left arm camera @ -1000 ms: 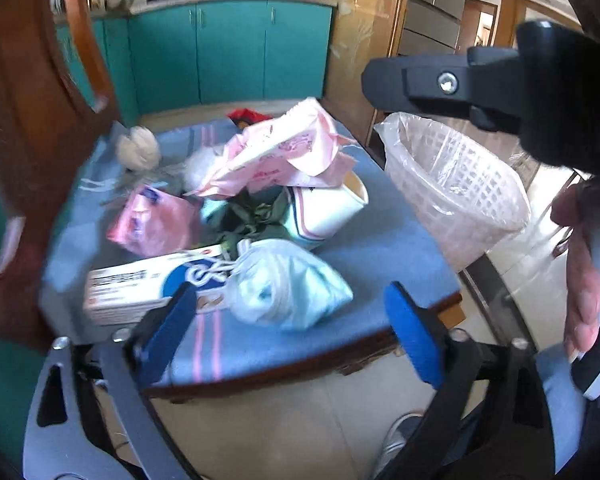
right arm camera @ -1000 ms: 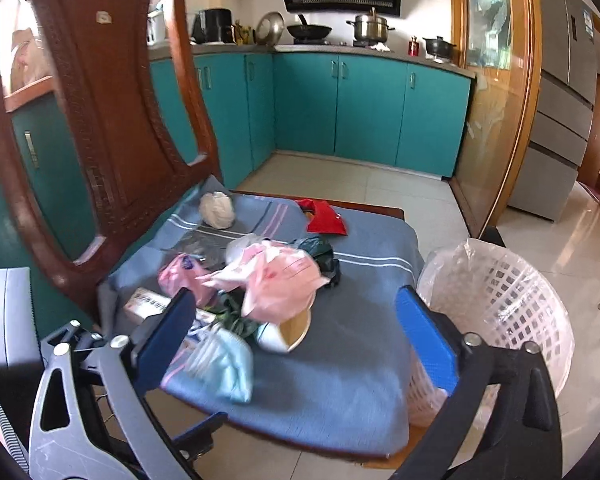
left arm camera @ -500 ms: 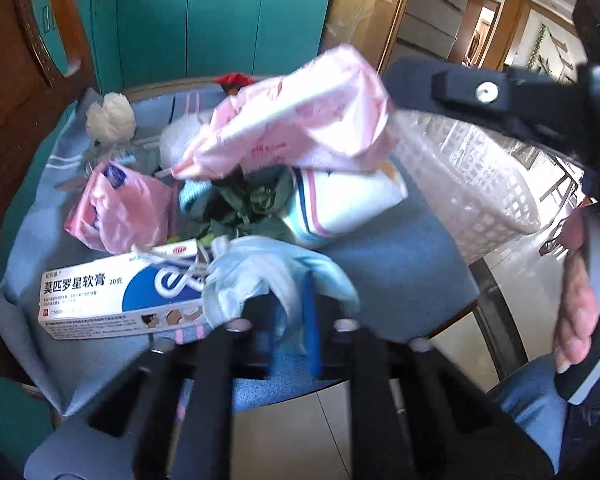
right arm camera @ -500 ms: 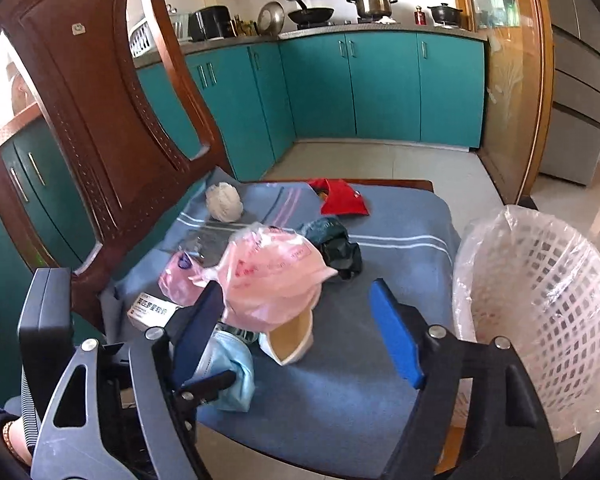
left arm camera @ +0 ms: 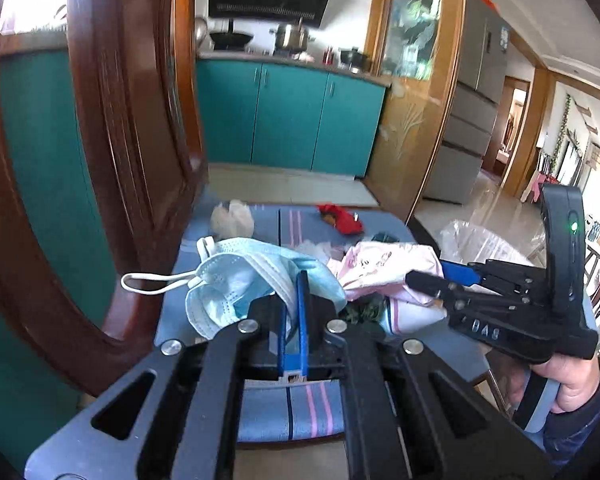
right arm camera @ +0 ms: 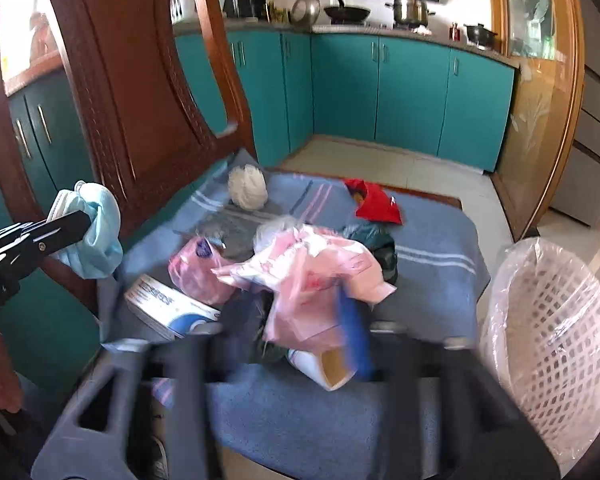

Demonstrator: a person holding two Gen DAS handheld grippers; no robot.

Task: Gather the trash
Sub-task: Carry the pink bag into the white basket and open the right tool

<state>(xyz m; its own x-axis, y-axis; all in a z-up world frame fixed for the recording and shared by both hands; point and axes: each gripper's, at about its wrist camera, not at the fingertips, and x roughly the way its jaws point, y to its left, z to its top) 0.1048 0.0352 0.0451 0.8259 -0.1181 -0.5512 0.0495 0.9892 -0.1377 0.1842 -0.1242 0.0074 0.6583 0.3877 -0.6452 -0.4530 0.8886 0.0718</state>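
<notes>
Lifted since before, face mask (left arm camera: pixel 236 276) is clamped in left fingers (left arm camera: pixel 302 292); right fingers (right arm camera: pixel 352 320), blurred, seemingly closing on pink wrapper (right arm camera: pixel 312 276).

The left gripper (left arm camera: pixel 293 304), wide open a second ago, now clamps the blue face mask (left arm camera: pixel 236 280) and carries it up off the seat cushion (right arm camera: pixel 432 248). The right gripper (right arm camera: pixel 324 320), also wide before, is closing its jaws around the pink plastic bag (right arm camera: pixel 308 268) between them, lower and nearer the pile.
</notes>
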